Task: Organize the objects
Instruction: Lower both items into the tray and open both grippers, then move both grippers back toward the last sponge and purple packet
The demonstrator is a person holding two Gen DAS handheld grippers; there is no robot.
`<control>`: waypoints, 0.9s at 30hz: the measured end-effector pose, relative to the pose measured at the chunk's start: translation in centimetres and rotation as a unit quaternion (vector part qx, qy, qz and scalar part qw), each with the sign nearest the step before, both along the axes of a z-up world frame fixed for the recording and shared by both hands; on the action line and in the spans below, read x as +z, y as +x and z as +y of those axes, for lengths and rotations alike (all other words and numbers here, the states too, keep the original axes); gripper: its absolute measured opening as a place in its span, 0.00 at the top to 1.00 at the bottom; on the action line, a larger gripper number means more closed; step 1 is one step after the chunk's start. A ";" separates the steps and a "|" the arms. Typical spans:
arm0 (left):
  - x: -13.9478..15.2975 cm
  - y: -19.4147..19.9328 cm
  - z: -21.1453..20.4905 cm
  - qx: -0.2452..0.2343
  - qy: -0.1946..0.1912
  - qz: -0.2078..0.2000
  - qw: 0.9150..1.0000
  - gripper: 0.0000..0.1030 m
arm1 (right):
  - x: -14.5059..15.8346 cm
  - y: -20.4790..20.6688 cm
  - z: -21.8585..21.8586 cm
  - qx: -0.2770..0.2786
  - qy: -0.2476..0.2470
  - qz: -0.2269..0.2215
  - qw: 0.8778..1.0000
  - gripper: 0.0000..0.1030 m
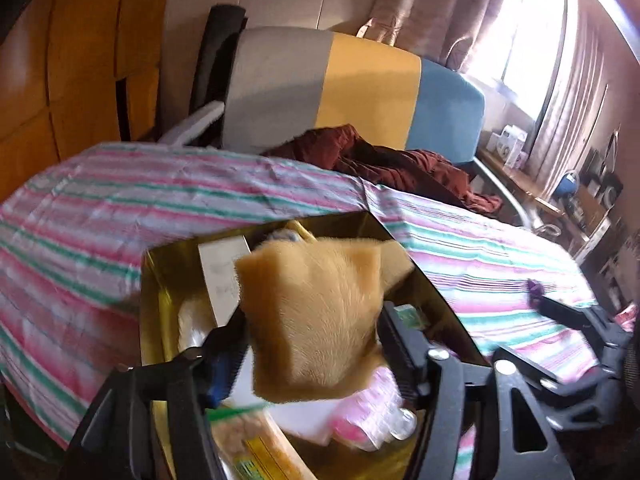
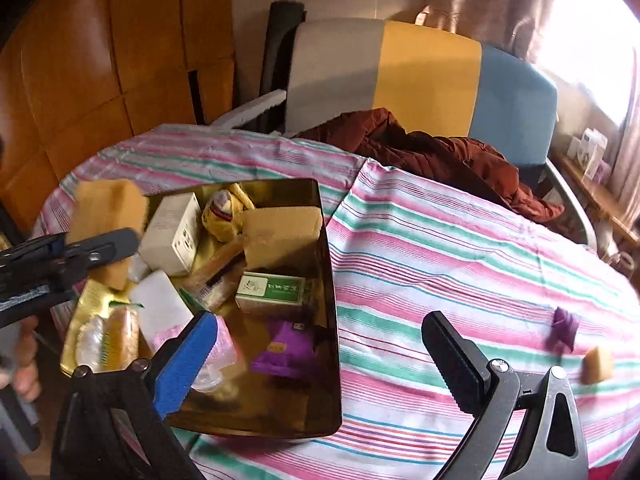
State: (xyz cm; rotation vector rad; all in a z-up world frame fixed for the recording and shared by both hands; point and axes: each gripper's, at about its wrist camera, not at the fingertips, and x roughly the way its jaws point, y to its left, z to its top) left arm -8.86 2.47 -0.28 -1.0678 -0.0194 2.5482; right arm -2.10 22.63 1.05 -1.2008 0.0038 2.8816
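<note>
My left tool (image 1: 312, 344) spread around tan sponge (image 1: 316, 320) above gold tray (image 2: 332, 320); grip uncertain. My right tool (image 2: 320, 344) released, empty, tray at 9 o'clock.

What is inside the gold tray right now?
The gold tray holds a white box, a green box, a tan sponge, a purple packet, a yellow plush toy and a snack bag. Whatever lies beneath this pile is covered.

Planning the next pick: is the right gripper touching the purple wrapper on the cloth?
Apart. Right wrist view: striped cloth shows between right gripper and purple wrapper.
</note>
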 end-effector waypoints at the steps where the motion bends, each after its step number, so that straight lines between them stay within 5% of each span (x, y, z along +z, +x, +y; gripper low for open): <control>1: -0.2 -0.3 0.2 0.005 -0.011 0.004 1.000 0.33 | 0.2 0.1 0.0 0.001 0.000 0.003 1.000 0.00; 9: -0.8 -1.8 -1.2 0.038 -0.009 0.004 0.999 0.33 | 0.3 1.1 -0.8 0.005 -0.011 0.011 1.000 0.00; 27: -1.0 4.2 -4.5 0.081 0.010 -0.014 0.997 0.33 | -1.0 1.9 -2.3 0.043 -0.045 -0.004 0.998 0.00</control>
